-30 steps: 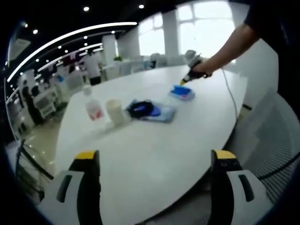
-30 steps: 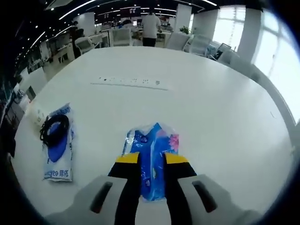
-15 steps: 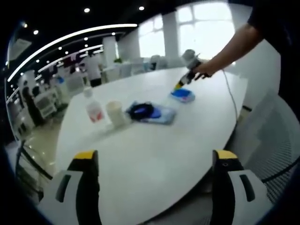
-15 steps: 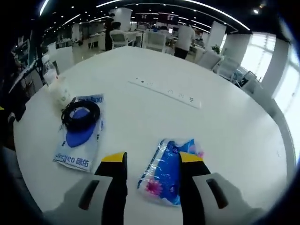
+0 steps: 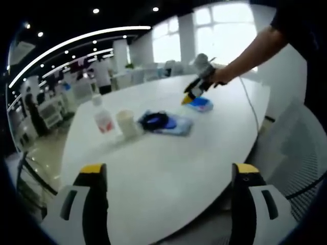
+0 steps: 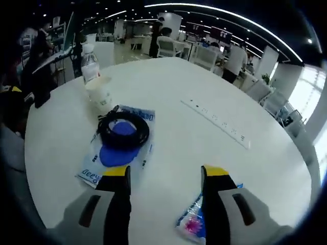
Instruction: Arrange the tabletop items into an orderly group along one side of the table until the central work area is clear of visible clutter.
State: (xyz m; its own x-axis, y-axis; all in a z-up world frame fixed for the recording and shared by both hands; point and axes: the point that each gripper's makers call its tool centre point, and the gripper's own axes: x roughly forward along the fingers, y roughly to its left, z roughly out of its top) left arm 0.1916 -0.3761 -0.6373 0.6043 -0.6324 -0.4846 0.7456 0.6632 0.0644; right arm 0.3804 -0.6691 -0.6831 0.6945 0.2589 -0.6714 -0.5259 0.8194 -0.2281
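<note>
Between the right gripper [image 6: 166, 176] jaws, wide apart and empty: bare table [image 6: 168, 132]. Blue packet [image 6: 196, 222] at 5 o'clock; cable [image 6: 123, 128] on pouch [image 6: 110, 153] at 10; cup [image 6: 100, 95], bottle [image 6: 90, 62] beyond. Left gripper [image 5: 168, 176] wide, empty. Risk: snagging the cable scatters the cup.

Bottle [image 6: 90, 62], cup [image 6: 100, 95] upright together; black cable coil [image 6: 124, 130] atop blue-white pack [image 6: 100, 162]; blue packet [image 6: 193, 223] apart.

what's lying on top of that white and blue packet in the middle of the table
A coiled black cable rests on the white and blue packet, ringing its blue patch. Whatever print lies under the coil is covered.
</note>
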